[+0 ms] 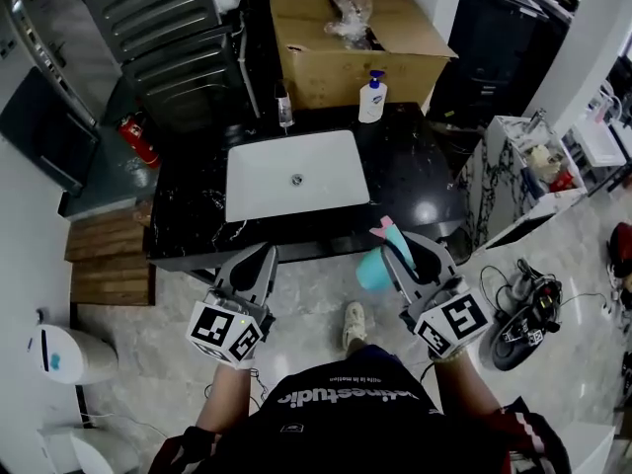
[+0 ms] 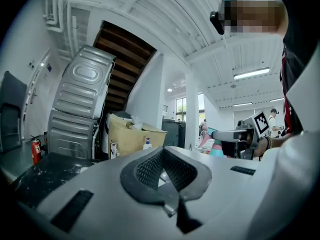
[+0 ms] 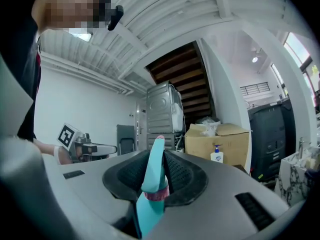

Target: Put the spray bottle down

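Note:
My right gripper is shut on a teal spray bottle with a pink trigger, held just off the front edge of the black counter. In the right gripper view the bottle's neck stands upright between the dark pads. The left gripper hangs beside it at the same height with nothing in it; its pads meet at the tips. Each gripper shows in the other's view: the right one with the bottle, the left one.
A white sink is set in the counter. At the counter's back stand a soap pump bottle, a small bottle and a cardboard box. A marble cabinet and cables are at right, wooden steps at left.

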